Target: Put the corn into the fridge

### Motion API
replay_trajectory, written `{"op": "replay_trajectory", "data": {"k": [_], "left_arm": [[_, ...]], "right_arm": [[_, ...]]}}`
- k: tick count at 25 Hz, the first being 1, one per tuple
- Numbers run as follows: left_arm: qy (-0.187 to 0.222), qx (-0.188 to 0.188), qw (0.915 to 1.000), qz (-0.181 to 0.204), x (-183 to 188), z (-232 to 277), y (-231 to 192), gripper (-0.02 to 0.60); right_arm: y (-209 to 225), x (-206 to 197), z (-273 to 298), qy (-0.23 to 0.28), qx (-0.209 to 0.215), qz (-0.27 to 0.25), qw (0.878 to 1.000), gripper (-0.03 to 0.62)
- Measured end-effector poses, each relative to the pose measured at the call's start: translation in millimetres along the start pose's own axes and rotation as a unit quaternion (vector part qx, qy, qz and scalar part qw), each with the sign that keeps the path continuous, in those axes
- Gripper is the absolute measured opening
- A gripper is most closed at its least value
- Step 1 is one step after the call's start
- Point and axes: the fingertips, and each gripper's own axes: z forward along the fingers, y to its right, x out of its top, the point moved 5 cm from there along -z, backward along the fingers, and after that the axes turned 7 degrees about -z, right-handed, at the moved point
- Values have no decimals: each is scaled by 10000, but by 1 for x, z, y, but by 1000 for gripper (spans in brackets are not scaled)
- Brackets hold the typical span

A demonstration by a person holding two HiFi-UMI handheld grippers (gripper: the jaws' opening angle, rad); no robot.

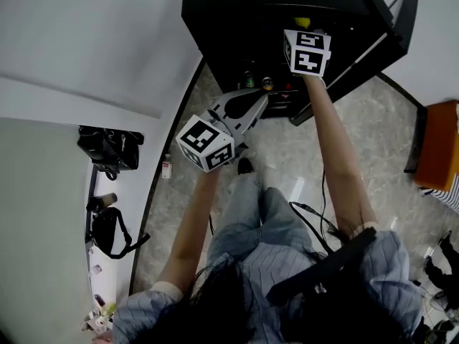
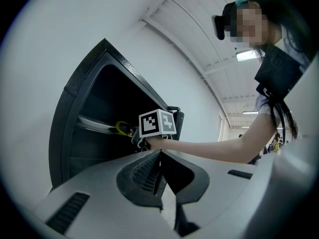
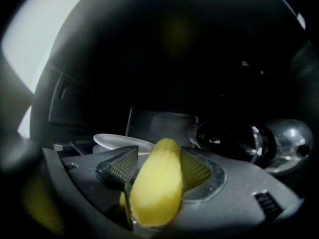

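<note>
Right gripper (image 3: 158, 159): jaws clamped on the smooth yellow corn cob (image 3: 155, 190), reached inside the open black fridge (image 1: 237, 20); round white plate (image 3: 122, 142) just ahead-left of the jaws, dark glossy bottle (image 3: 234, 139) ahead-right. Left gripper (image 2: 160, 158): jaws closed on nothing, outside the fridge. Risk: the rounded cob may roll on release, or a further push may strike the bottle.

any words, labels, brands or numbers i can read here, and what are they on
No readable words or numbers in any view.
left cube and right cube: square marker patterns only, no letters.
drinks in the fridge: labels too small to read.
small bottle on the floor: label too small to read.
corn in the right gripper: no print.
</note>
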Motion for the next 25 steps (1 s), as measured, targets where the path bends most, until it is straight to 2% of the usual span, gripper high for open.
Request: {"op": "replay_trajectory", "data": {"k": [7,14,15,16,17,25], "left_arm": [[-4,-7,10000,-56,6,2,9,8],[-19,41,9996,-273,11,2,19,8],[-23,40,9995,-301,12,3,21,8],[-31,38,9995,-327,13,4,22,8],[-42,36,9994,-352,14,5,23,8],[-51,116,9987,-500,25,8,22,8]], "right_arm": [[1,-8,-28,40,-38,276,9996,259],[-5,-8,-76,58,-148,-30,9999,259],[-4,-8,-81,34,-184,-31,9998,230],[-3,-9,-86,16,-239,-25,9997,125],[-2,-10,-88,-9,-284,-16,9996,53],[-3,-15,-81,-326,-26,37,9995,49]]}}
